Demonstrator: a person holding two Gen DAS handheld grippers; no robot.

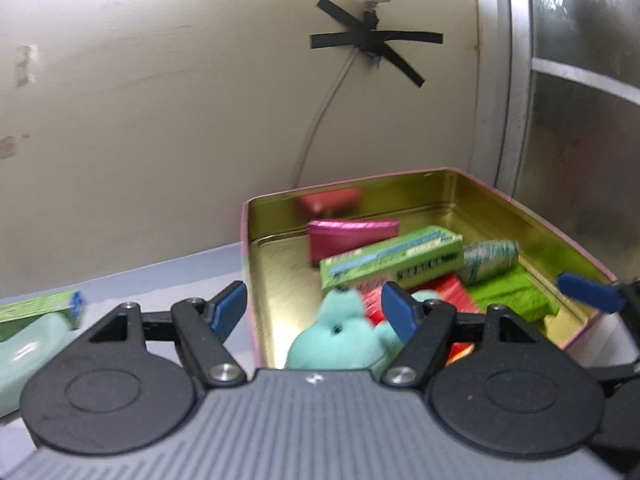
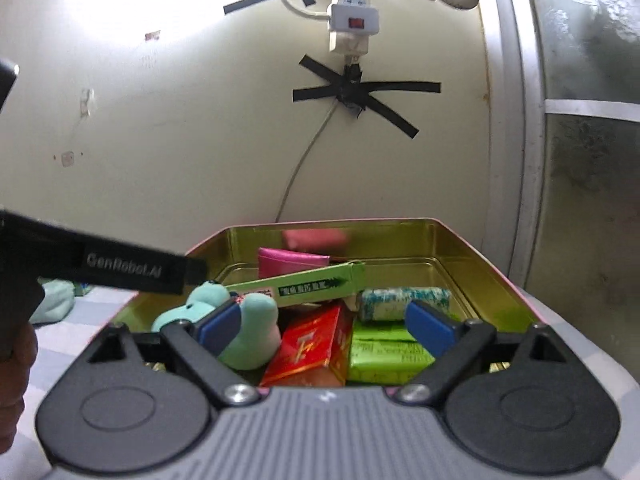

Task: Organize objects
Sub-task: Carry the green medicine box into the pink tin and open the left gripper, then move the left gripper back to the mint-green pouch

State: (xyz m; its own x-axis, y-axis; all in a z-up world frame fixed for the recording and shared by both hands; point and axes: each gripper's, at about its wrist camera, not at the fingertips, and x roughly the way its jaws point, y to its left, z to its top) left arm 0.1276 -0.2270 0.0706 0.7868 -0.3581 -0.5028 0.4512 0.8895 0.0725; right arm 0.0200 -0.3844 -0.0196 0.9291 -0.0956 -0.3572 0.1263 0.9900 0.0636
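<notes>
Both hand-held grippers, left (image 1: 314, 312) and right (image 2: 326, 322), gape empty over the filled tin (image 2: 452, 256); next, likely fetch the green box (image 1: 40, 310) off the counter's left edge.

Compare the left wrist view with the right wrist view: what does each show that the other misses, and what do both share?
Only the left wrist view shows the small green box lying on the table outside the tin, left of it. Only the right wrist view shows the white power strip in full and part of a hand. Both show the pink tin holding the teal plush toy, red box, long green box and magenta pouch.
</notes>
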